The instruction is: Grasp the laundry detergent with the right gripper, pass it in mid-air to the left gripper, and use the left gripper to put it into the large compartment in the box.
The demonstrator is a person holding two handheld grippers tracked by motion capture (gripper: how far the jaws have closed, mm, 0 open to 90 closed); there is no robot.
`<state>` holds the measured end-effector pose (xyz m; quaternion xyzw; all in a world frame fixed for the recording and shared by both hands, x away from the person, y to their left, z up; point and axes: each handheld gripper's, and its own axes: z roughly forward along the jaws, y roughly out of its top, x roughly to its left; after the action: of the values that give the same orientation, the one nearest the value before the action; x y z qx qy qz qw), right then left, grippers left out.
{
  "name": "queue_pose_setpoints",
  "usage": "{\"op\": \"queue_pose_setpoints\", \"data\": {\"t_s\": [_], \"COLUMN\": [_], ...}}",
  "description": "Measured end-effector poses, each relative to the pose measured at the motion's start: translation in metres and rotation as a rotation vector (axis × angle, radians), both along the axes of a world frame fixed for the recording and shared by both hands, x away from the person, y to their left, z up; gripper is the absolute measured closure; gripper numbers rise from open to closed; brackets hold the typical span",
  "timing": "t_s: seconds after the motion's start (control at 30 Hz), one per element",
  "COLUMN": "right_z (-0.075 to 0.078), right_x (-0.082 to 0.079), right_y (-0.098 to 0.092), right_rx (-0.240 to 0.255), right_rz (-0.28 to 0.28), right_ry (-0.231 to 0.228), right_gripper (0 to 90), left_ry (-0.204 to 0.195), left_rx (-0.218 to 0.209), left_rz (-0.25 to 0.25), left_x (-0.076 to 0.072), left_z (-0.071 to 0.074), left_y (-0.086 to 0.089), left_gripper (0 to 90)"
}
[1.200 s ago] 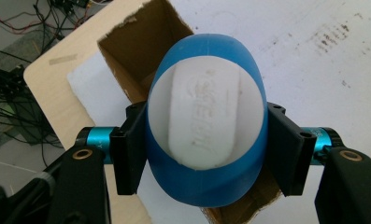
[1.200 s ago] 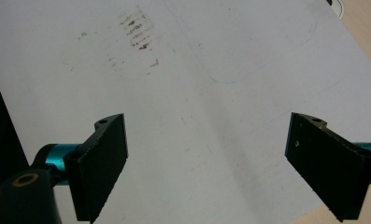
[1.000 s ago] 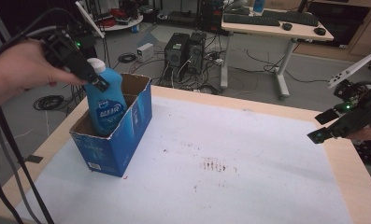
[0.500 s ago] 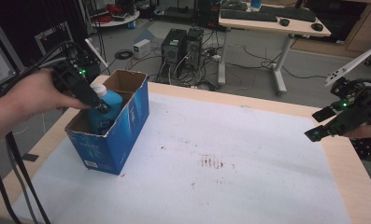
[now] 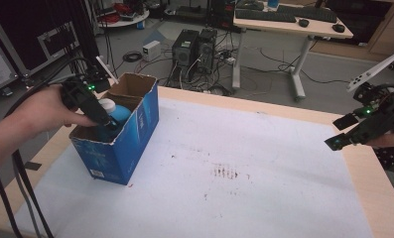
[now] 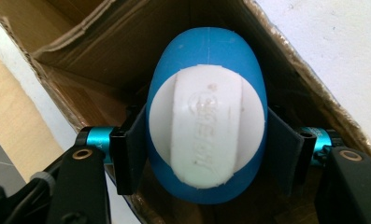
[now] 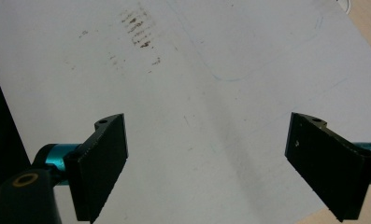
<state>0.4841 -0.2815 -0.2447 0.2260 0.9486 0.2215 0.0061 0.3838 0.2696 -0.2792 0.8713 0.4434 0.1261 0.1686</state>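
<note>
A blue bottle (image 5: 116, 112) with a white cap (image 6: 205, 129) stands low inside the open blue cardboard box (image 5: 135, 134) at the table's left. My left gripper (image 5: 99, 116) reaches down into the box and is shut on the bottle, its black jaws pressed against both sides of the bottle (image 6: 206, 60) just below the cap. Far off at the table's right edge my right gripper (image 5: 344, 135) hovers open above the white sheet (image 7: 197, 93), nothing between its jaws.
A white sheet (image 5: 244, 188) with a smudge of dark marks (image 5: 224, 172) covers the wooden table (image 5: 368, 183). Beyond the table stand computer towers (image 5: 194, 49) and a desk (image 5: 289, 22) on the floor. Black cables (image 5: 21, 188) trail from my left hand.
My left gripper has lowered the blue bottle from above the box rim down into the box. The right gripper has stayed at the right edge, drifting slightly.
</note>
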Motion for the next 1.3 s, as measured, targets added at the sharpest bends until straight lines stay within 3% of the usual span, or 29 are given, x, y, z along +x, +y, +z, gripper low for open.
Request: {"op": "queue_pose_setpoints", "data": {"t_s": [1.3], "right_z": [-0.0046], "right_x": [-0.0020], "right_y": [-0.0038], "right_rx": [0.024], "right_rz": [-0.013], "right_ry": [0.014], "right_gripper": [12.7], "left_ry": [0.024], "left_rx": [0.054], "left_rz": [-0.013], "left_x": [0.0034], "left_z": [0.0030], "left_y": [-0.0047], "left_gripper": [37.5]}}
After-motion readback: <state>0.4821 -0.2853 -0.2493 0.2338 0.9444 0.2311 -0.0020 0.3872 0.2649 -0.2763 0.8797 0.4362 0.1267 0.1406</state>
